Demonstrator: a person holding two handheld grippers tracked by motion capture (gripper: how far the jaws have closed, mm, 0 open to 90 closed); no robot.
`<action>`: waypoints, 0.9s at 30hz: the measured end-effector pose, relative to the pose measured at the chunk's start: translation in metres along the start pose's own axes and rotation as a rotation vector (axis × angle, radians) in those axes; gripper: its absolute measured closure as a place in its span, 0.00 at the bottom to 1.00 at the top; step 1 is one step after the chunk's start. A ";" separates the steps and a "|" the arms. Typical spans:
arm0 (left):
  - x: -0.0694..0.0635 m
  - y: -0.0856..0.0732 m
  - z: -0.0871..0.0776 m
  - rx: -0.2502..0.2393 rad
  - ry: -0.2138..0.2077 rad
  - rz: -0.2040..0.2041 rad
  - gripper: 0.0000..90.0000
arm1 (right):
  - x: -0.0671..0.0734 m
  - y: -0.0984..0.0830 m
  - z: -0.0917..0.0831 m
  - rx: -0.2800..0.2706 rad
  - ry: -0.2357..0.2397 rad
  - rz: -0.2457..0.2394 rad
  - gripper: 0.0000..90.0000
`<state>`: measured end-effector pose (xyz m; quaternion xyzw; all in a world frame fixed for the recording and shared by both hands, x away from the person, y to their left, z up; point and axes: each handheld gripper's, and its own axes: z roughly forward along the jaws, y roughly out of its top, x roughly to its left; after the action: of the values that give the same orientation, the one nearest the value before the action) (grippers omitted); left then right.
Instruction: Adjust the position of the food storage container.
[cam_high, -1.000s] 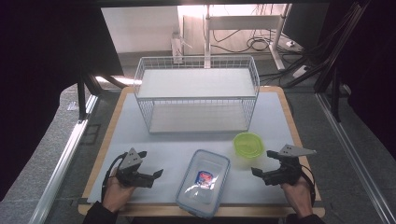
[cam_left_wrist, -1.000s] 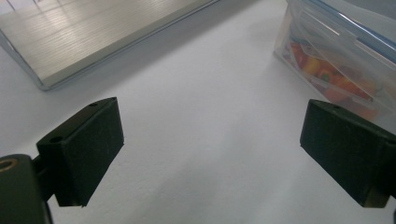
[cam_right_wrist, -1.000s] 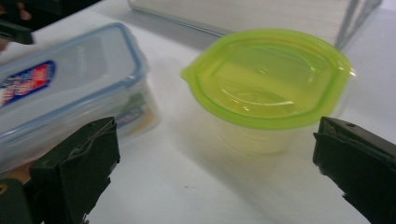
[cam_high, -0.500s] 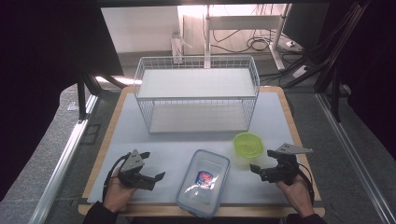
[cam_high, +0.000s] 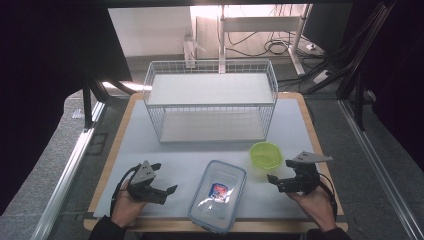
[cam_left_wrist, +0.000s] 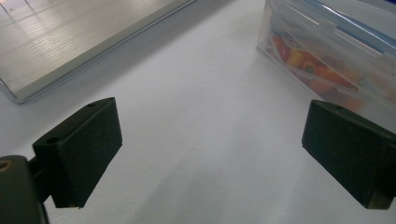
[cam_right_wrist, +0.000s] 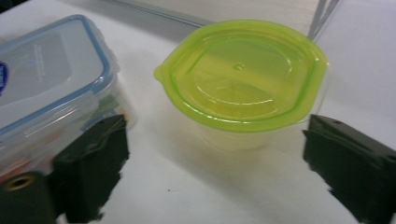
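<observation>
The white table mat (cam_high: 190, 155) carries a wire basket (cam_high: 210, 100) at upper centre. My right gripper (cam_right_wrist: 215, 163), jaws apart, faces the green-lidded cup (cam_right_wrist: 240, 84); I'd centre first. My left gripper (cam_left_wrist: 210, 154) gapes beside the clear lunchbox (cam_left_wrist: 336, 56).

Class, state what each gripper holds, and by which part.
Nothing is held. The left gripper and right gripper are both open, jaws apart over bare table.

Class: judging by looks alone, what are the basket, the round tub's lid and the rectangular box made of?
Basket: likely white-coated metal wire, seen in its thin grid. Lid: glossy translucent green plastic, with light passing through. Box: clear plastic with a blue rim; contents show through.
</observation>
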<state>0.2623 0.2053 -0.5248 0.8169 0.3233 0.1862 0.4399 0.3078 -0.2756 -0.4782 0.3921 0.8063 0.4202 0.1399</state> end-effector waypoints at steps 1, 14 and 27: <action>0.000 0.000 0.000 0.000 0.000 0.000 0.06 | 0.000 0.000 0.000 0.000 0.000 0.000 0.10; -0.002 0.001 0.001 0.002 0.012 0.019 0.06 | 0.005 0.023 -0.004 -0.014 -0.013 -0.031 0.64; -0.003 0.001 0.002 0.010 0.025 0.028 0.05 | 0.013 0.044 0.022 0.042 -0.020 -0.078 0.90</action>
<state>0.2618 0.2017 -0.5254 0.8213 0.3182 0.2011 0.4288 0.3340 -0.2385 -0.4559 0.3671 0.8284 0.3933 0.1559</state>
